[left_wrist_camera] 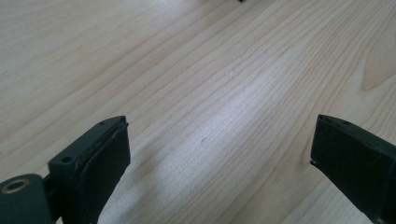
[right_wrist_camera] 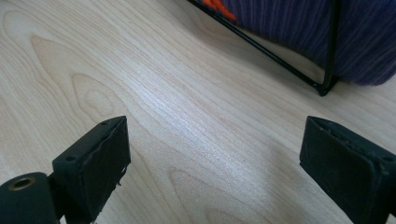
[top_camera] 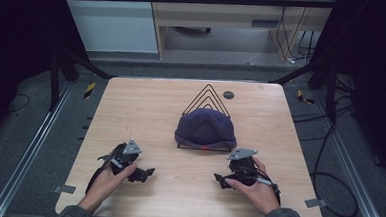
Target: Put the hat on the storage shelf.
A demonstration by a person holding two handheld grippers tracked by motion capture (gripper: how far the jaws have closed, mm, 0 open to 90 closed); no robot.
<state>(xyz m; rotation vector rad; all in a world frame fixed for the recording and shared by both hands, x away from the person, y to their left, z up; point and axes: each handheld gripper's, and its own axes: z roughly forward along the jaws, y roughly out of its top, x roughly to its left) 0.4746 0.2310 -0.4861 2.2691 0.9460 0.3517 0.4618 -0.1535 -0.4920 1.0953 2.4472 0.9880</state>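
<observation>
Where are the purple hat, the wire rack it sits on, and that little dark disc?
purple hat (top_camera: 206, 126), high view, middle of its knitted crown.
wire rack (top_camera: 208, 91), high view, bare triangular wires behind the hat.
dark disc (top_camera: 228, 95), high view, its centre.

Left gripper (left_wrist_camera: 219, 140) fingers (left_wrist_camera: 100, 158) spread wide, nothing between; bare wooden table (left_wrist_camera: 210, 70) beneath.
</observation>
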